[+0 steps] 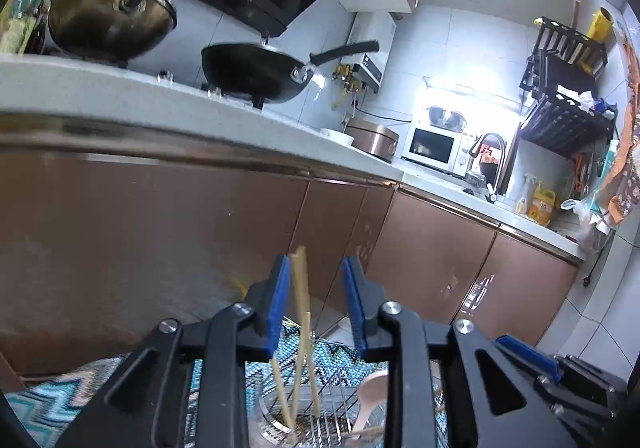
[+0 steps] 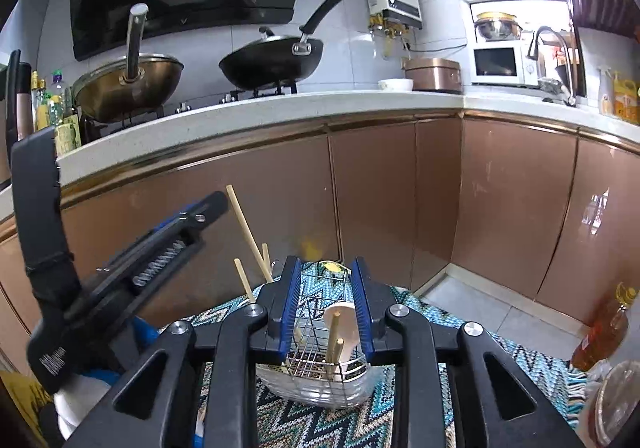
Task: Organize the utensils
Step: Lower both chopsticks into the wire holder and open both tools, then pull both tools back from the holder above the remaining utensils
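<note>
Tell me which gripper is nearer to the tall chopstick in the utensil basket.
Left. The left gripper has its open jaws around the tall chopstick, which sits beside one pad. The right gripper is open over the other end of the utensil basket, above the white spoon.

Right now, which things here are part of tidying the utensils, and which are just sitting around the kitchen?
Part of the job:
- chopsticks
- wire utensil basket
- pale spoon in the basket
- left tool, open around a chopstick
- right tool, open

Just sitting around:
- black wok
- microwave
- rice cooker
- patterned mat
</note>
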`<state>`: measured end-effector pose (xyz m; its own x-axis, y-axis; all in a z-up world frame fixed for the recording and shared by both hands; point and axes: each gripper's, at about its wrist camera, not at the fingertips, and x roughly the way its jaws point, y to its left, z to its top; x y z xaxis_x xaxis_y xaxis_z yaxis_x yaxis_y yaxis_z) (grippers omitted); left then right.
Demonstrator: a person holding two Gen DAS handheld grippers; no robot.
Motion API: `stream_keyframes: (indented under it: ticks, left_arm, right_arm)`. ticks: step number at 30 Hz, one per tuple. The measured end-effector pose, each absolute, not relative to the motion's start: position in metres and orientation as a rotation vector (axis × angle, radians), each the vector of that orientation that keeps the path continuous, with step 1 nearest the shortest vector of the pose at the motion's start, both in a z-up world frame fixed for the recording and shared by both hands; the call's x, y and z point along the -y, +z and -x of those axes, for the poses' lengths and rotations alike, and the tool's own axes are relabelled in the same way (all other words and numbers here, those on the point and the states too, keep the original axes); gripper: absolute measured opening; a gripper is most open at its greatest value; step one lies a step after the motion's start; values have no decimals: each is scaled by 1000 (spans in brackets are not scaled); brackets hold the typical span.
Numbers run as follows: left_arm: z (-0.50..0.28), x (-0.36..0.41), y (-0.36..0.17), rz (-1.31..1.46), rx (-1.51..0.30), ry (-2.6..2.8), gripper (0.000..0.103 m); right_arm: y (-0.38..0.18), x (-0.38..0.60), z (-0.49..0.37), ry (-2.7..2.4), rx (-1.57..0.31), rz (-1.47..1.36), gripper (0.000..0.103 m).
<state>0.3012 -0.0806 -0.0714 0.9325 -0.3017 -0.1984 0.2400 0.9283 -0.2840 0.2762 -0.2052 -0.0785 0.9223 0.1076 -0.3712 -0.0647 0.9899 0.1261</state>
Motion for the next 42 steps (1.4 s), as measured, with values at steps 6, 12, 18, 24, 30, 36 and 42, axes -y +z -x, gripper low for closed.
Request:
stream_keyframes:
  ticks: [6, 12, 18, 24, 30, 36, 42]
  left_arm:
    - [-246, 53, -39, 197, -247, -232, 36]
    - [-193, 22, -27, 184, -283, -185, 38]
    - [-144, 1, -29, 154, -311, -169, 38]
    - [-107, -15, -40, 162, -372, -151, 38]
    - [-76, -26, -43, 180, -387, -135, 39]
    - [-49, -32, -42, 180, -373, -128, 43]
    - [-30, -42, -45, 178, -365, -129, 45]
  right_arm:
    - [-52, 197, -226, 87, -358, -93, 26]
    - [-45, 191, -173, 83, -364, -107, 26]
    - [-49, 180, -120, 92, -371, -119, 26]
    - [-58, 169, -80, 106, -374, -130, 26]
    - [-66, 165, -47, 125, -376, -147, 26]
    - [-75, 164, -23, 119, -375, -163, 26]
    - [-80, 165, 1, 86, -372, -180, 26]
